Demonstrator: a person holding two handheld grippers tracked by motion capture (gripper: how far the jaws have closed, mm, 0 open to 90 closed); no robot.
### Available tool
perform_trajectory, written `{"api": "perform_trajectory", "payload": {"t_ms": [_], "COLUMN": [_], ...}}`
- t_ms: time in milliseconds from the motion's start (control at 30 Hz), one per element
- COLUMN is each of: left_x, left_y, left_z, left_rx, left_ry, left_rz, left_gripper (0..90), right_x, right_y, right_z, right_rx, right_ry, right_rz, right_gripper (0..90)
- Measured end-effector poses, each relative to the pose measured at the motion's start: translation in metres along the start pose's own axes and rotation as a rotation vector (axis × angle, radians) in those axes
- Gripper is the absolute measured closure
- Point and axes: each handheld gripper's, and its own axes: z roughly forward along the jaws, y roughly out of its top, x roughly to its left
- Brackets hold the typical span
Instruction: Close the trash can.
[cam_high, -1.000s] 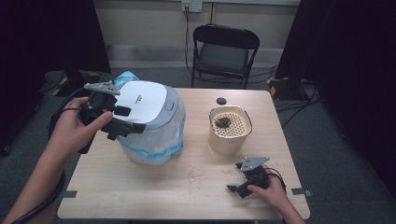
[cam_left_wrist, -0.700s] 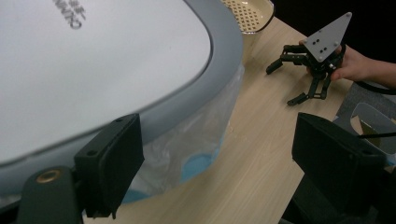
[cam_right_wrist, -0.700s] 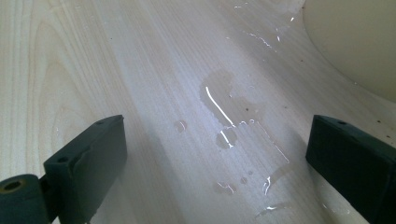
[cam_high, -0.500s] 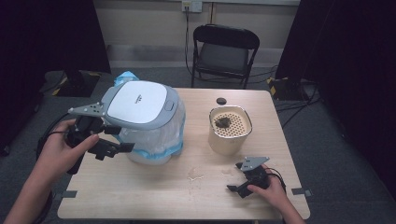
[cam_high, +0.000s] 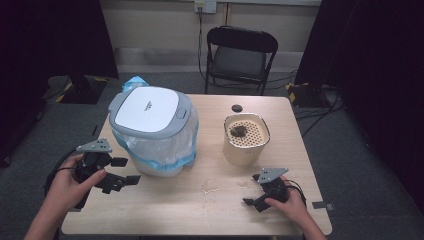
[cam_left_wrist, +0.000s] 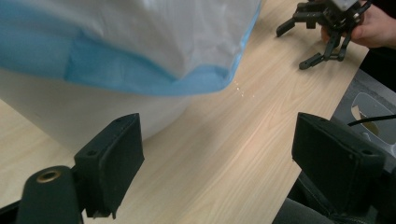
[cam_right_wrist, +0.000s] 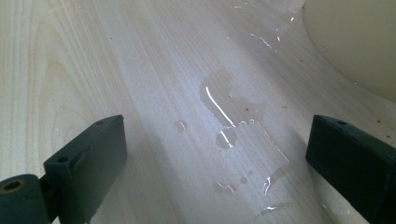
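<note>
Item: lidded bin (cam_high: 150, 131), white body, grey-rimmed lid shut flat on top, liner bag (cam_left_wrist: 140, 46) folded out over the rim so its blue hem hangs down the outside. It stands on the table (cam_high: 165, 210) just ahead of your left jaws and a little to one side of them, near but not touching; in the left gripper view its wall rises right above the nearer jaw. Judged: with the lid down, the bin needs nothing more from you at this moment.

Item: left gripper (cam_high: 125, 171). Jaws spread wide, nothing between them but bare tabletop. You hold it low at the table's edge beside the bin, a sensible parking spot clear of the bag's loose hem.

Item: right gripper (cam_high: 254, 190). Jaws spread wide, empty, resting low over the wood. You also see it far beyond your left jaws (cam_left_wrist: 322, 28).

Item: spilled water (cam_right_wrist: 224, 116), a thin puddle with droplets lying on the table directly between and ahead of your right jaws. Judged: likely why you keep that gripper there.

Item: cream strainer pot (cam_high: 246, 139), perforated insert with a dark clump on it, just beyond your right jaws; its curved wall (cam_right_wrist: 355, 42) rises past the farther jaw.

Item: small dark cap (cam_high: 237, 108), well beyond the pot.
</note>
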Motion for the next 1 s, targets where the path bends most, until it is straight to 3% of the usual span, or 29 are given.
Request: {"api": "perform_trajectory", "payload": {"t_ms": [233,567,1000], "left_x": [0.001,-0.005,-0.011], "left_y": [-0.017,-0.034,-0.048], "left_z": [0.024,0.059,0.088], "left_rx": [0.008,0.048,0.076], "left_ry": [-0.027,-0.063,-0.093], "left_rz": [-0.010,0.015,0.034], "left_gripper": [16.2,16.3,16.5], "right_x": [0.000,0.000,0.000], "right_y": [0.000,0.000,0.000], "right_z": [0.000,0.000,0.000], "right_rx": [0.000,0.000,0.000], "right_ry": [0.000,0.000,0.000], "right_rz": [0.000,0.000,0.000], "right_gripper": [4.5,4.5,4.5]}}
